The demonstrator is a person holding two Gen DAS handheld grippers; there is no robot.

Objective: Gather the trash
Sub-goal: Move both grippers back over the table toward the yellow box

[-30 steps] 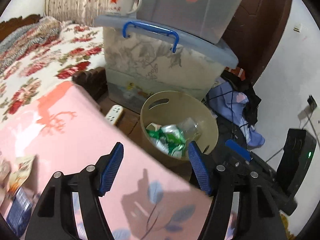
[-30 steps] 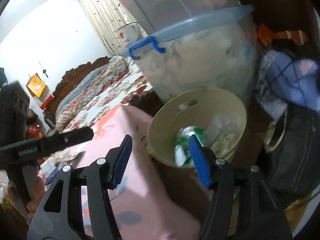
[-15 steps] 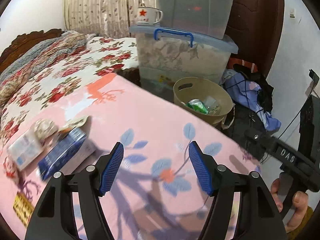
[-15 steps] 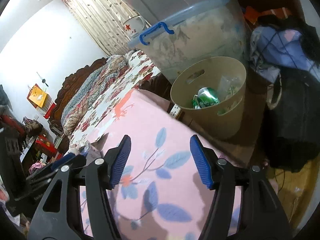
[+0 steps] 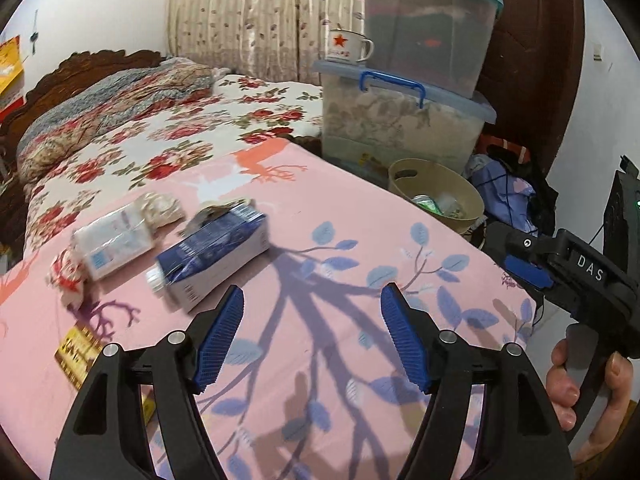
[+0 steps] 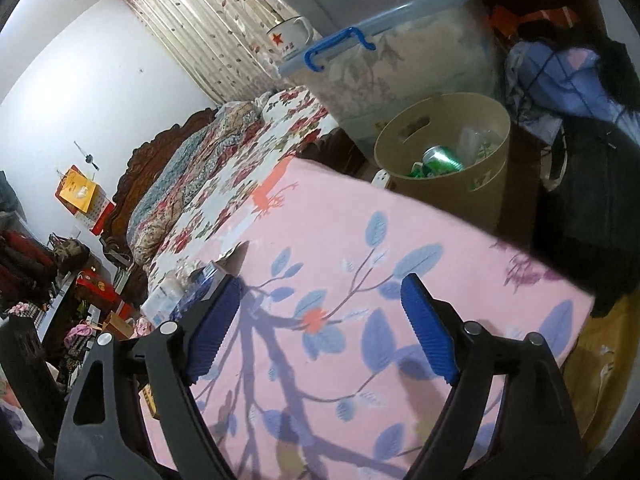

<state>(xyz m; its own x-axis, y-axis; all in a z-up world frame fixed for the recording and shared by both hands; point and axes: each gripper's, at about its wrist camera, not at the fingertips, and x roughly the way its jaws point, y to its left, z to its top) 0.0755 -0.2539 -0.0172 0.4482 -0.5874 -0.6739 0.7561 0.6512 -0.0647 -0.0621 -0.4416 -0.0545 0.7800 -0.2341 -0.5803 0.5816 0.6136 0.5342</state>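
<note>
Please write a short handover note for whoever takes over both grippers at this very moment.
Left gripper: empty, jaws opening, over the pink cloth.
Right gripper: empty, jaws opening, over the same cloth.
Bin: on the floor past the cloth's far edge, already holding a green can and clear plastic.
Left to collect, all on the cloth: blue carton, white packet, crumpled wrapper, red-and-white wrapper, yellow label.
Suggested next: the blue carton, which looks nearest the left fingers.

A star-printed mug (image 5: pixel 347 45) sits on stacked storage boxes (image 5: pixel 404 120) beside the flowered bed (image 5: pixel 168 136).
</note>
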